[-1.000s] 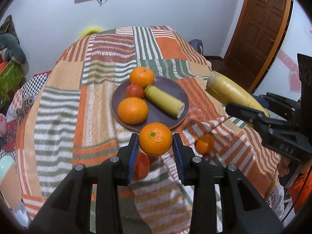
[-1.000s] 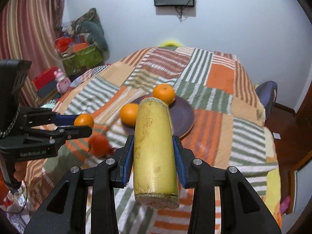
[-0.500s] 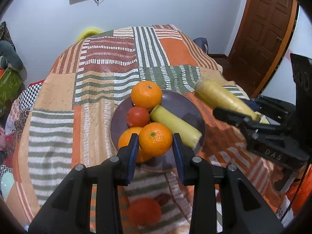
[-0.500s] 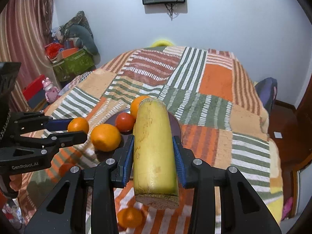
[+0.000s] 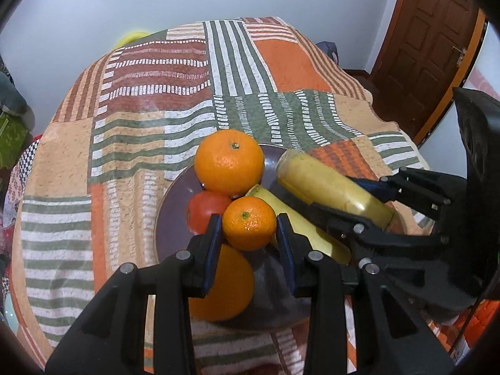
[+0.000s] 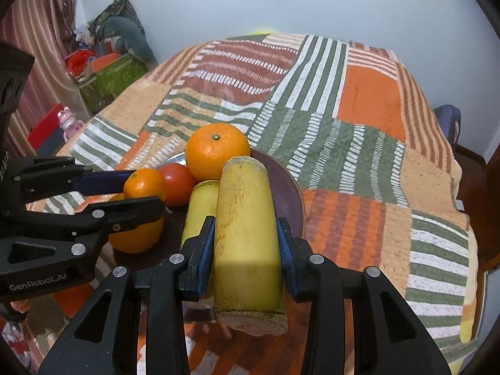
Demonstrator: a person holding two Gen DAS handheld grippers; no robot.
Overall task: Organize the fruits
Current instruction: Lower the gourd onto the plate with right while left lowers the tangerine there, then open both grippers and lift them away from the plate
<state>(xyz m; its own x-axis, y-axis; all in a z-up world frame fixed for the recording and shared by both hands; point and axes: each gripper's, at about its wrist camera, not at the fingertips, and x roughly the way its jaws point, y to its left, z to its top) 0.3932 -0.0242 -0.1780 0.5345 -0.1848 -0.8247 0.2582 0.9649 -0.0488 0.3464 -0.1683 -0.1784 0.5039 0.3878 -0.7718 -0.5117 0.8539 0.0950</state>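
Both tools have advanced over the plate (image 5: 175,218), left tool (image 5: 249,234) clamping an orange (image 5: 249,222).

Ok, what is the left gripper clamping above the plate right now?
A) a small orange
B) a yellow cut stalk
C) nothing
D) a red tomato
A: the left gripper has its blue pads pressed on either side of a small orange over the dark plate; the yellow cut stalk sits in the right gripper.

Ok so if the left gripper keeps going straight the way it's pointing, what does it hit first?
Probably the red tomato on the dark purple plate, just beyond the small orange the left gripper carries; depth is unclear.
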